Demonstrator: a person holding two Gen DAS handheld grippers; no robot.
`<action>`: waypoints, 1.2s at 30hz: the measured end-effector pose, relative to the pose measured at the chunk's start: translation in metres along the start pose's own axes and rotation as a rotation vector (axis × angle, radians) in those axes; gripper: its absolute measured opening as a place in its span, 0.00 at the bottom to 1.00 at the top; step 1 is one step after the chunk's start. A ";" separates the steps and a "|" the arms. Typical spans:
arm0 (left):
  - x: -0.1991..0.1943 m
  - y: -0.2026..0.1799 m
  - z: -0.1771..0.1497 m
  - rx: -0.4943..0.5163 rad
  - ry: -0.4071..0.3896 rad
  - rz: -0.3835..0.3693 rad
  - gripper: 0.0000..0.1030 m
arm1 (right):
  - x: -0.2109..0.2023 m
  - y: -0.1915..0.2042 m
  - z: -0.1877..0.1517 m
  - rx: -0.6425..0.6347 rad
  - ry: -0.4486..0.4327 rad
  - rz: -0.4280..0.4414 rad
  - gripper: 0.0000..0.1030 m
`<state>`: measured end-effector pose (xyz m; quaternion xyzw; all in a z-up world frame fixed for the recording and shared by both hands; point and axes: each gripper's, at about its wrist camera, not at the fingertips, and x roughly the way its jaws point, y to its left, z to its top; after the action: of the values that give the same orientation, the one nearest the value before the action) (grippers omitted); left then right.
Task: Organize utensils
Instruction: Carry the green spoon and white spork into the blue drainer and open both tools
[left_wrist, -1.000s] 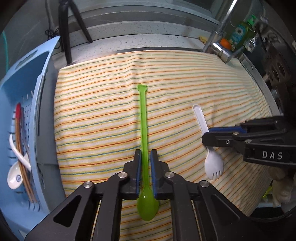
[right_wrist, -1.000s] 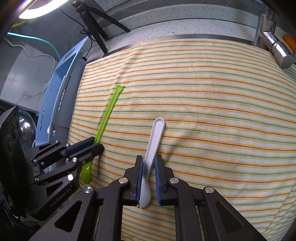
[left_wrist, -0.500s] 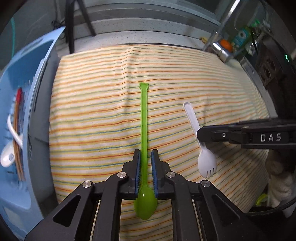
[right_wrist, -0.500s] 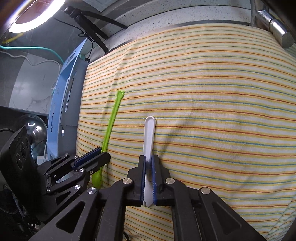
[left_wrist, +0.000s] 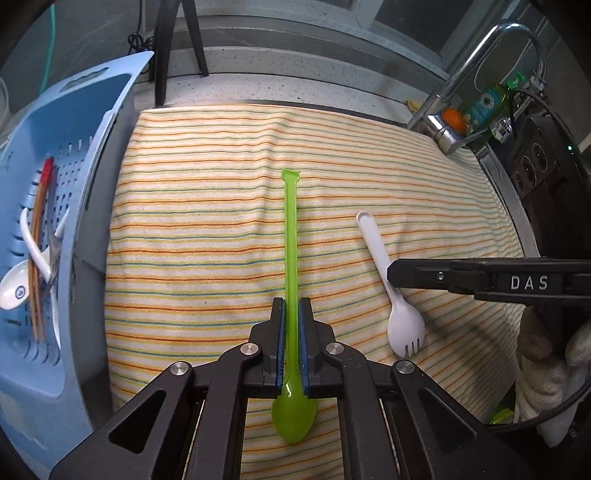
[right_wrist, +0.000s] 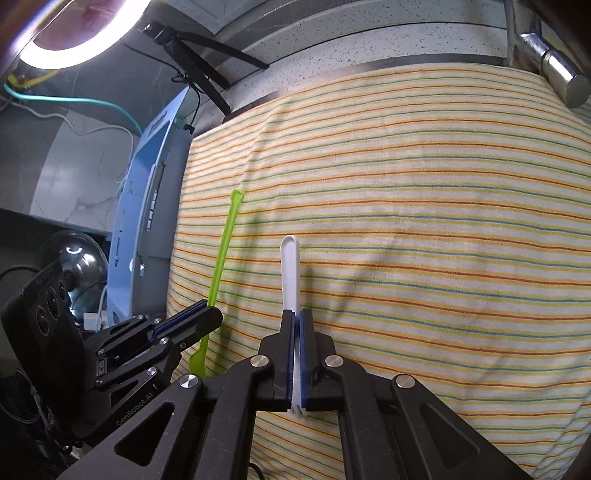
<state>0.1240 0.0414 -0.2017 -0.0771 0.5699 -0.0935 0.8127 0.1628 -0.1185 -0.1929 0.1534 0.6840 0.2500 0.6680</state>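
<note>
Cloth (left_wrist: 207, 229): cream with thin orange, yellow, green and blue stripes. Spoon (left_wrist: 290, 258): translucent lime green. Spork (left_wrist: 402, 326): white. Basket (left_wrist: 107, 99), far left: pale blue. Both grippers: black, blue pads (left_wrist: 279, 343).

Both wrist fisheyes sit close above the striped towel (left_wrist: 207, 229), angled steeply down and toward the far counter edge, left view over the green spoon (left_wrist: 291, 258) with the blue basket (left_wrist: 92, 122) left, right view over the white spork (right_wrist: 290, 273), both sharing towel, both utensils, basket.
</note>
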 end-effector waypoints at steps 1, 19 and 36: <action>0.002 -0.002 0.002 -0.003 -0.003 -0.002 0.05 | -0.001 0.000 0.001 0.008 -0.001 0.008 0.02; -0.077 0.054 0.034 -0.045 -0.173 0.054 0.05 | -0.022 0.088 0.042 -0.090 -0.077 0.140 0.02; -0.083 0.169 0.048 -0.180 -0.160 0.186 0.05 | 0.054 0.181 0.088 -0.152 -0.047 0.139 0.02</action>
<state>0.1524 0.2267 -0.1492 -0.1036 0.5142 0.0399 0.8504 0.2246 0.0730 -0.1374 0.1553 0.6348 0.3431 0.6747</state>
